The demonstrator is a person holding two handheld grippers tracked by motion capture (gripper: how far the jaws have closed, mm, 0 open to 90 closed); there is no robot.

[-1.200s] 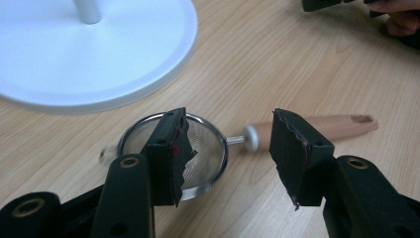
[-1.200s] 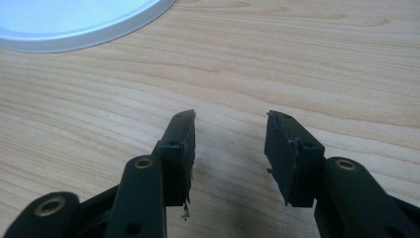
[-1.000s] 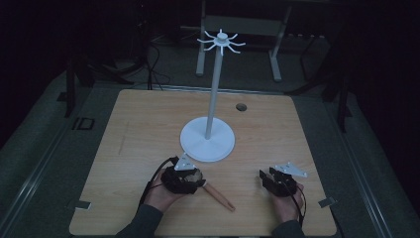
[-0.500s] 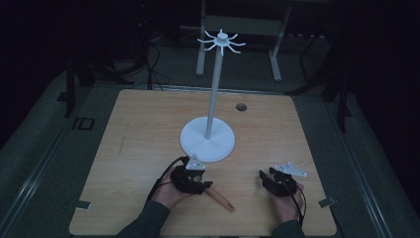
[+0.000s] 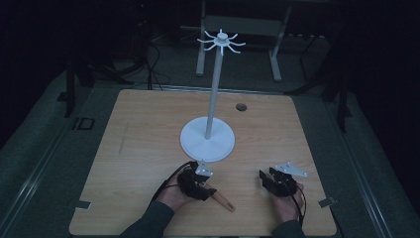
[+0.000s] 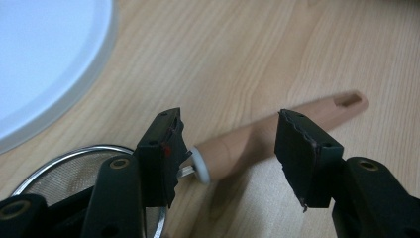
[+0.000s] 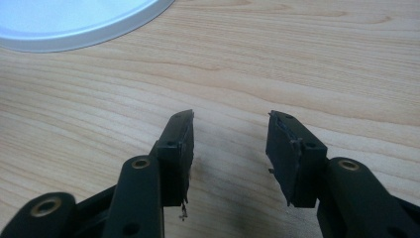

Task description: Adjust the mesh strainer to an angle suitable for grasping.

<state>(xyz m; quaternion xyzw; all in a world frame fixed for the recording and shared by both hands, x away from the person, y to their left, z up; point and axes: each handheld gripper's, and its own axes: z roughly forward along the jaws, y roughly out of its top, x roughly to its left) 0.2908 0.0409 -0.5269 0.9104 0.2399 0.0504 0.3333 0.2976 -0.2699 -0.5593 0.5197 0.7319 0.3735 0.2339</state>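
Since a second ago my left gripper (image 5: 207, 184) slid right along the pale wooden desk (image 5: 148, 129). Its jaws have just been opening, wide astride the strainer's (image 6: 74, 171) smooth wooden handle (image 6: 277, 130) (steel mesh bowl), untouched. Right gripper (image 7: 230, 148): jaws open, empty.

Left claw (image 6: 228, 148) shifted rightward along desk, lower over strainer's wooden handle (image 6: 277, 136); jaws just opened wider, handle between them, ungripped.

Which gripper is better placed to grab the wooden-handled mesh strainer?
Left. The left gripper straddles the wooden-handled mesh strainer, its jaws having just opened wider around the handle. The right gripper is open over bare wooden table.
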